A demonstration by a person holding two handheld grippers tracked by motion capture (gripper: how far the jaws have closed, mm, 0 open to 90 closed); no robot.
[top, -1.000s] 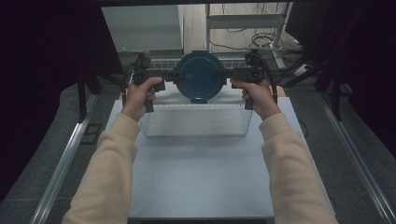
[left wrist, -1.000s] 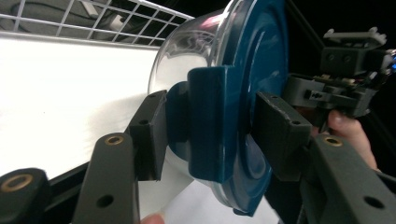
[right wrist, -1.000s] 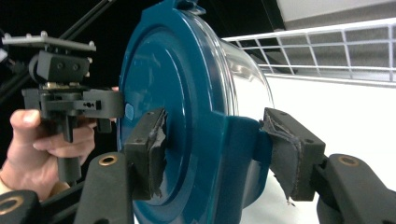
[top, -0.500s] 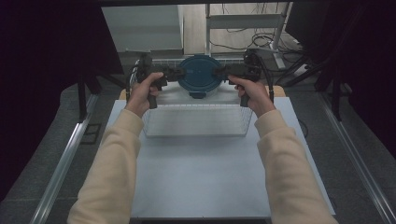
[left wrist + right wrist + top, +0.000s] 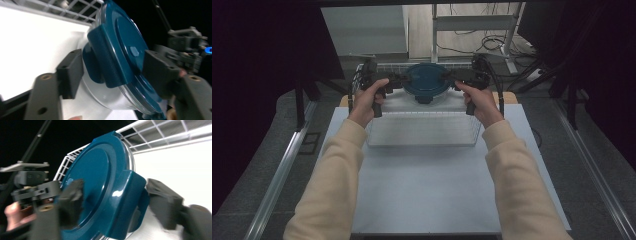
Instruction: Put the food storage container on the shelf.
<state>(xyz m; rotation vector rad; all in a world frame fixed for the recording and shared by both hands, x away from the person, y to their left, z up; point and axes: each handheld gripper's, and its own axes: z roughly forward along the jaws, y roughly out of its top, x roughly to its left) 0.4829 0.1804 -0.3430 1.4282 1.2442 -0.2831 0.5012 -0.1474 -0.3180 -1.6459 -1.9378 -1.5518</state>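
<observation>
A round container with a dark blue clip lid (image 5: 427, 82) hangs over the far end of a white wire basket (image 5: 422, 131). My left gripper (image 5: 404, 80) is shut on its left side, one jaw on the lid (image 5: 125, 53) and one under the white body; the left gripper (image 5: 115, 72) straddles a lid clip. My right gripper (image 5: 451, 76) is shut on the opposite side. In the right gripper view the right gripper (image 5: 117, 200) clamps across the other clip of the lid (image 5: 92, 182). The left gripper shows beyond it.
The basket rests on a pale table top (image 5: 432, 195), at its far half. Metal rails (image 5: 282, 175) run along both table sides. Behind the table stand a white frame (image 5: 472, 22) and floor cables (image 5: 492, 42). Dark curtains close both sides.
The lid looked round and large one second ago; now it looks flatter and smaller. Both grippers have moved slightly away with it, still holding it.
</observation>
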